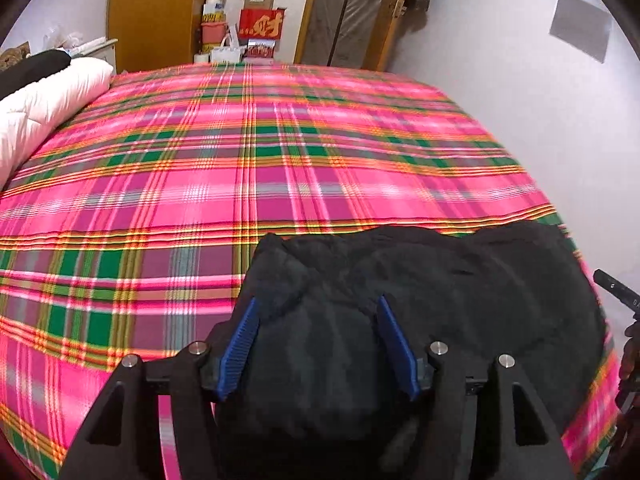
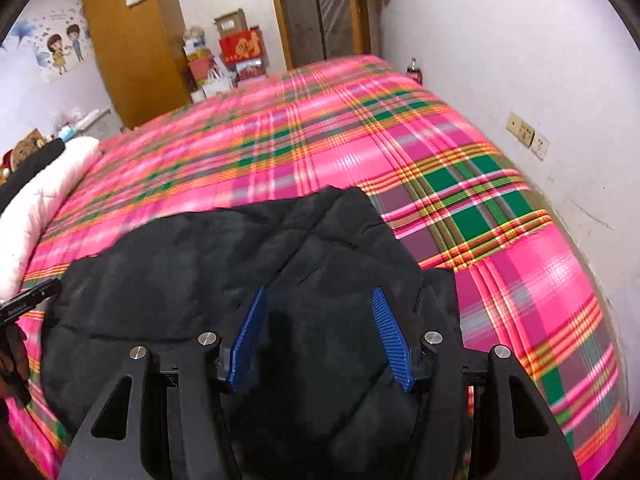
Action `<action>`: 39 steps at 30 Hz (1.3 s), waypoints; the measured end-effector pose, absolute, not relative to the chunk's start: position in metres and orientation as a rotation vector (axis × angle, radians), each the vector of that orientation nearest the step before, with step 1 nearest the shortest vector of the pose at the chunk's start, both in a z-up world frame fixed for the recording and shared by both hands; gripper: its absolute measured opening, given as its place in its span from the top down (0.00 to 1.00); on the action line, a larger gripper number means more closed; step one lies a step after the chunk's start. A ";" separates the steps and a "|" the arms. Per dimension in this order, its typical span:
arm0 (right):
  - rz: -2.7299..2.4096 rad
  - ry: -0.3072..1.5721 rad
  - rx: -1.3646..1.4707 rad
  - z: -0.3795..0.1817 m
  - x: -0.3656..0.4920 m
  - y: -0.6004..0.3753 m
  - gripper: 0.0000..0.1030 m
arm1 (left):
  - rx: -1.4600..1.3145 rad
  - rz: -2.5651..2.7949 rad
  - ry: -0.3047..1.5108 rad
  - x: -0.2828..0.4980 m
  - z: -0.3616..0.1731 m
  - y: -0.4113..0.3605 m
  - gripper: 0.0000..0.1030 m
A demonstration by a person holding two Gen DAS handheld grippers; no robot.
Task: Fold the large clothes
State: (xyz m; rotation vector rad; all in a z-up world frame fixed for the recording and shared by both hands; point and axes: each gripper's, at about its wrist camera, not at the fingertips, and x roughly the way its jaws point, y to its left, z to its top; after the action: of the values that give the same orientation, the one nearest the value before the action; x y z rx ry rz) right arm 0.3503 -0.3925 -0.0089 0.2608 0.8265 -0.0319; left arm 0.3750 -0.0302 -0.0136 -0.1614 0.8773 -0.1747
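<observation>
Black and quilted, the jacket [image 1: 440, 280] lies bunched on the near edge of the plaid bed [image 1: 240, 160], its length running sideways between both hands. The left gripper [image 1: 318, 344] hangs over its left end, the right gripper [image 2: 320, 336] over its right end. Both sets of fingers [image 2: 394, 344] stand apart, pinching nothing, jacket directly below.

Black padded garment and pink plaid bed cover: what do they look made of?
Black padded garment: seemingly matte synthetic shell over filling; stitched quilt lines and puffy panels show. Pink plaid bed cover: likely thin woven cotton or blend; flat, smooth, faint sheen.
</observation>
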 end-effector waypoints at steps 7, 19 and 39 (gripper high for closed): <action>-0.041 0.785 0.232 0.032 0.285 -0.353 0.46 | -0.165 -0.196 0.826 0.296 0.029 -0.036 0.38; -0.060 0.753 0.162 0.069 0.165 -0.299 0.46 | -0.103 -0.238 0.828 0.160 0.060 -0.065 0.38; -0.035 0.766 0.127 0.064 0.076 -0.245 0.45 | -0.104 -0.248 0.845 0.060 0.061 -0.076 0.38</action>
State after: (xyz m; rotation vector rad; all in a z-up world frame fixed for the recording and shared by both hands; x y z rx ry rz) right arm 0.0764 -0.2452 0.0643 0.1270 0.7661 -0.0352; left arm 0.0605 -0.0756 0.0613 -0.1039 0.8446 -0.2482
